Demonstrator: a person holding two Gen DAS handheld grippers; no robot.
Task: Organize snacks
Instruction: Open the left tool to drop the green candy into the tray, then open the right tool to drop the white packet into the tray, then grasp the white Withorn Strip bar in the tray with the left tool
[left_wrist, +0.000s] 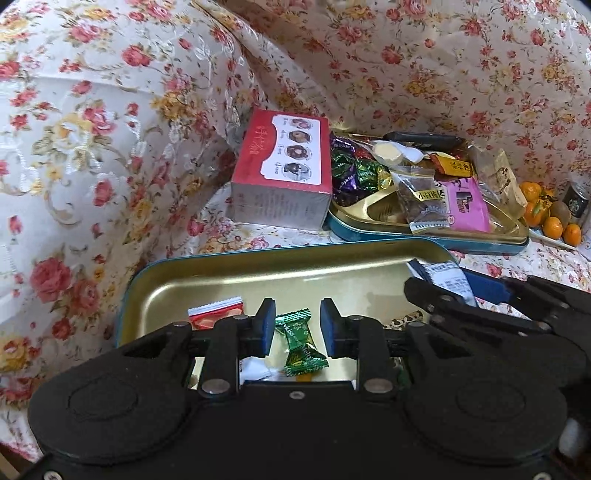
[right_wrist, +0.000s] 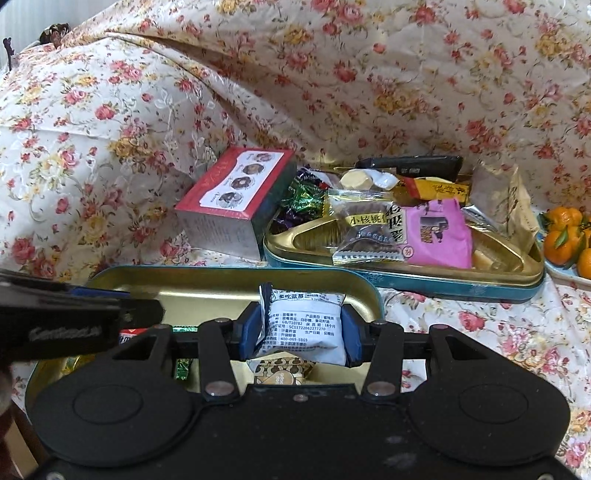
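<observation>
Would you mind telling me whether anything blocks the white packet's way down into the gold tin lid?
The white printed snack packet, held in the right gripper, hangs over the gold tin lid. A brown-spotted packet lies directly beneath; bare lid remains farther in.

Box left of tin

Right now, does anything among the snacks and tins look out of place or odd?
Yes. A black remote-like device lies among the snacks at the back of the divided tin. It looks like no snack. Packets there, such as the pink packet, overlap across compartments instead of being sorted.
</observation>
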